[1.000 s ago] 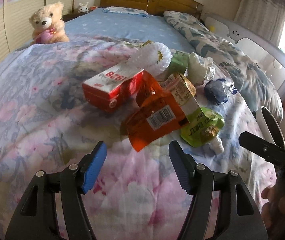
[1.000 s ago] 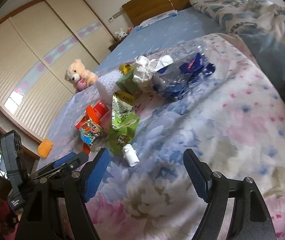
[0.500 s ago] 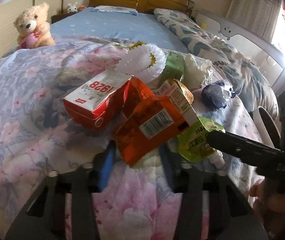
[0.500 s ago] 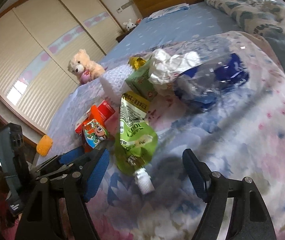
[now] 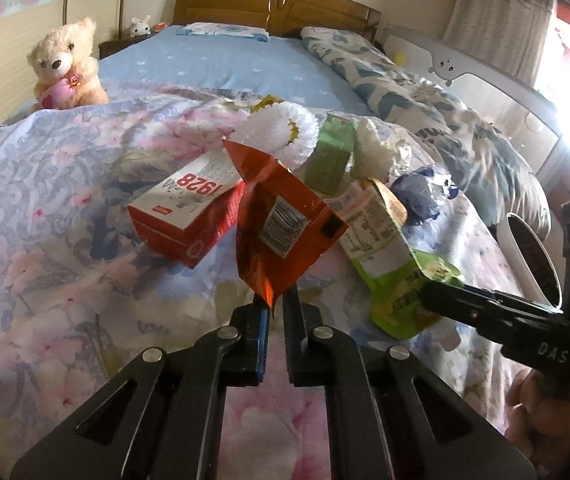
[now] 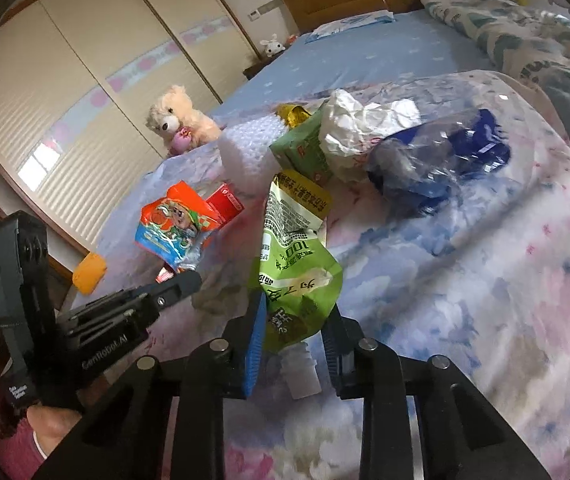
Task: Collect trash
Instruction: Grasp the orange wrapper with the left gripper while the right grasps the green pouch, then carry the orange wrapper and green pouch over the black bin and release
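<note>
On the floral quilted bed (image 5: 65,280), beside the red-and-white cardboard box (image 5: 189,220), the left gripper (image 5: 275,304) has just clamped onto the crinkled orange foil snack bag's (image 5: 285,232) corner. Right of the box, the right gripper (image 6: 297,336) is closing around the green spouted drink pouch (image 6: 297,272). Both pieces look ready for lifting off the bed.

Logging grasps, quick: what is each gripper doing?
Left gripper: shut on orange foil snack packet.
Right gripper: jaws closing around green spouted drink pouch.
</note>
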The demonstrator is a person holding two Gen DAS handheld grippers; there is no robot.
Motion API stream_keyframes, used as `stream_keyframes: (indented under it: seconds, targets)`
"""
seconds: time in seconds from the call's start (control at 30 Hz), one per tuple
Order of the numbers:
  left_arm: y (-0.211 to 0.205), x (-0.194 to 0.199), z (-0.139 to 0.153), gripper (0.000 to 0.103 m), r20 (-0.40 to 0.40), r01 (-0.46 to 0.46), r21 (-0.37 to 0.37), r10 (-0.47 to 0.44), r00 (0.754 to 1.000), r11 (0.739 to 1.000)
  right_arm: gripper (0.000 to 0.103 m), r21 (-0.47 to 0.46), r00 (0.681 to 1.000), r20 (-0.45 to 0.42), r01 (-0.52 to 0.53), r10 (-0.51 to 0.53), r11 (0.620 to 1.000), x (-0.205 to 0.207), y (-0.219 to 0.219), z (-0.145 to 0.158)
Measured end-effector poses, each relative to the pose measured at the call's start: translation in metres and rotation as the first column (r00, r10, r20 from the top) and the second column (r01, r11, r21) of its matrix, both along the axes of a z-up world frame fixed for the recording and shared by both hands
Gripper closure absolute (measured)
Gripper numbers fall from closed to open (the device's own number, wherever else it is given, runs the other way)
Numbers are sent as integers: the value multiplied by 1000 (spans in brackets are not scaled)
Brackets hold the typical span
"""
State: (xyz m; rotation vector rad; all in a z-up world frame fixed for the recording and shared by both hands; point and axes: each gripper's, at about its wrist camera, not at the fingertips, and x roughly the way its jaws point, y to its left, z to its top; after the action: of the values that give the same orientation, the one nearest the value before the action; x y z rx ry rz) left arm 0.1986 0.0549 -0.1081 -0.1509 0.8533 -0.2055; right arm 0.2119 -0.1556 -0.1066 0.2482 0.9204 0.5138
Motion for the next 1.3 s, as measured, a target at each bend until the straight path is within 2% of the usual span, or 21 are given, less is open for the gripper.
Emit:
stream_keyframes:
  seconds: [0.2, 0.4, 0.6, 1.0, 1.3]
  targets:
    - [-18, -15, 4, 98, 10, 40, -1, -40, 999, 999, 76, 30, 999, 8, 49, -50, 998, -19, -26, 3]
    - [-50, -28, 9, 98, 17, 117, -4, -116, 993, 993, 76, 49, 993, 14, 114, -115, 992, -39, -59, 7]
    - [-88, -36, 17, 98, 32, 204, 8, -204, 978, 979, 76, 67, 982, 25, 183, -185, 981, -59, -97, 13]
    - [-140, -44, 20, 98, 27, 301, 20, -302, 953, 953, 76, 91, 952, 38, 299, -303, 950, -83, -151, 21]
    - [-177, -48, 26, 98, 34, 378, 43, -379, 925, 925, 76, 102, 926, 49, 367, -373, 925, -95, -186, 26]
